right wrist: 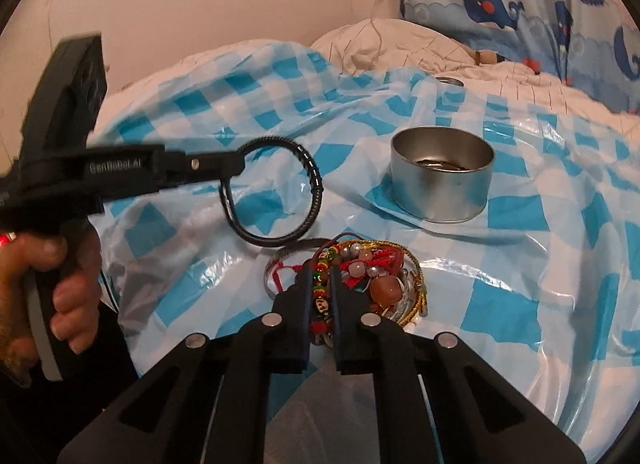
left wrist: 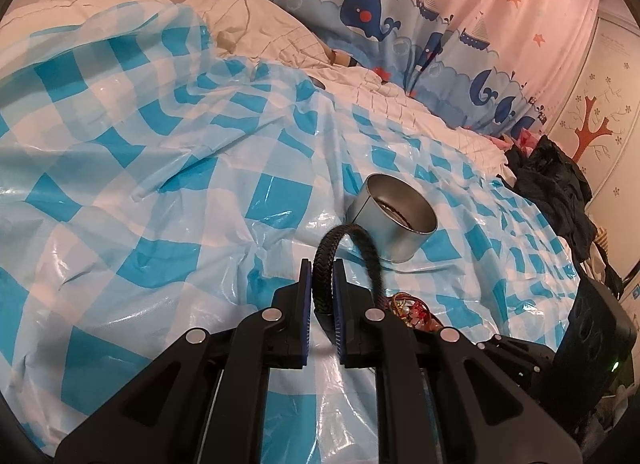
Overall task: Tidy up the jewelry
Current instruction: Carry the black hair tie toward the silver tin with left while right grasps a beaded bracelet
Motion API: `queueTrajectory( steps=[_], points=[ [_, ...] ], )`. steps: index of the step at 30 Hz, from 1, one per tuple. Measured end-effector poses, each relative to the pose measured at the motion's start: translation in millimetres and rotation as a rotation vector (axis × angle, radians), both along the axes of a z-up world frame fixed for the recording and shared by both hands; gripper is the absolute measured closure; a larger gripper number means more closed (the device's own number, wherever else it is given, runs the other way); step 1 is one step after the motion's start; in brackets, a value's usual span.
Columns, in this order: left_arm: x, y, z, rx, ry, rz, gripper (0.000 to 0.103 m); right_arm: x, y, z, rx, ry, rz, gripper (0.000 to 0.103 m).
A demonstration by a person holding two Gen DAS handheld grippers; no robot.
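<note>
Resting on a bed, a crinkled plastic sheet of blue and white checks (right wrist: 500,304) serves as the work surface. The left gripper (left wrist: 323,264), held by a hand (right wrist: 48,288) seen at the left edge of the right wrist view, has its two pads clenched on a black braided cord bracelet (left wrist: 322,276). That bracelet is lifted off the sheet; it hangs as a full loop from the fingertips, above and to the left of the jewelry pile.

The right gripper (right wrist: 322,276) points down into a tangled pile of jewelry (right wrist: 372,280) lying on the sheet: red cords, gold chain, pale round beads, a large amber bead and a thin silver bangle (right wrist: 272,276) at the pile's left edge. Its jaws are pressed on a strand of multicoloured beads (right wrist: 320,300), red, green, yellow and white, which runs between the pads. That strand lies at the left side of the pile.

A round, open, silver metal tin (right wrist: 442,180) stands upright on the sheet beyond the pile and slightly to the right, apart from both grippers. Something dark and shiny lies in its bottom; what it is cannot be told. Behind the bed hangs a blue curtain with whales (left wrist: 372,12).
</note>
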State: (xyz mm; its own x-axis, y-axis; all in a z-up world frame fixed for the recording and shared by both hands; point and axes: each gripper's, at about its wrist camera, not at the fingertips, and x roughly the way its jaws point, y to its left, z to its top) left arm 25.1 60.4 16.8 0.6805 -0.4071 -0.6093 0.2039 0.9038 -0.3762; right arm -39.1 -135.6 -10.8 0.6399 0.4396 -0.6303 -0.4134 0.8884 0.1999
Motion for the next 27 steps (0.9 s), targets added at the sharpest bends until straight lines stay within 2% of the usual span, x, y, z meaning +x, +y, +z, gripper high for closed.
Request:
queueTrajectory(
  steps=[13,18,19,22,24,27],
  points=[
    [-3,-6,2,0.003,-0.027,-0.031,0.093,0,-56,31,0.315,-0.02,-0.108,0.094],
    [-9,-19,14,0.014,-0.087,-0.076,0.094,1,-67,42,0.338,-0.044,-0.142,0.095],
    [-9,-21,16,0.011,-0.095,-0.084,0.094,2,-68,44,0.337,-0.047,-0.146,0.102],
    [-5,-29,22,-0.023,-0.103,-0.118,0.094,6,-74,50,0.344,-0.064,-0.155,0.103],
    [-1,-37,25,-0.014,-0.11,-0.13,0.094,12,-79,55,0.344,-0.072,-0.164,0.103],
    [7,-42,27,-0.022,-0.11,-0.131,0.094,18,-84,53,0.348,-0.027,-0.143,0.102]
  ],
)
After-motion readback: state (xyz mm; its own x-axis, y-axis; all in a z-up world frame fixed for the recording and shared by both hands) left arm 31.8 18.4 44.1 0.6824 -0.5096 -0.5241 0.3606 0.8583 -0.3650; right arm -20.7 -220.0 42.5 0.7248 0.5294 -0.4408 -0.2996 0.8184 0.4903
